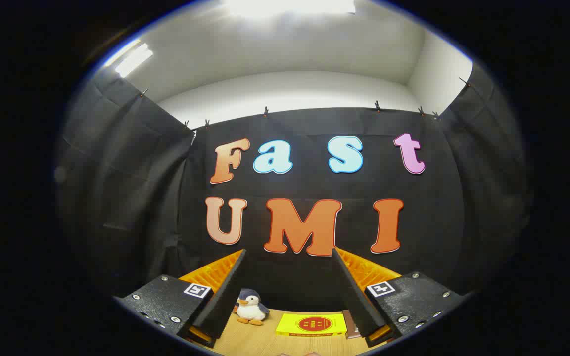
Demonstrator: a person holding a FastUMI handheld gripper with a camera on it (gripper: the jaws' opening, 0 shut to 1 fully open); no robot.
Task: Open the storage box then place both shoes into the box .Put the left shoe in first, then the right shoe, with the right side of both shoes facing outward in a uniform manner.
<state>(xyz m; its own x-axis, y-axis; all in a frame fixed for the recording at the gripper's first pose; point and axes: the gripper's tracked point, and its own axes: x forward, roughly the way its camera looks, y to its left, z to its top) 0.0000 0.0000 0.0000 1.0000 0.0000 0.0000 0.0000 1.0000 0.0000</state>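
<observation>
My gripper (289,257) points level at the booth's black back wall, held up above the table. Its two fingers (225,291) stand wide apart with nothing between them, so it is open. Between and below the fingers I see a strip of wooden table (260,341).
A small plush penguin (250,307) sits on the table just inside the left finger. A flat yellow box with a red round mark (312,325) lies ahead between the fingers, with a brown item (348,324) beside it by the right finger. Black cloth walls close in on three sides.
</observation>
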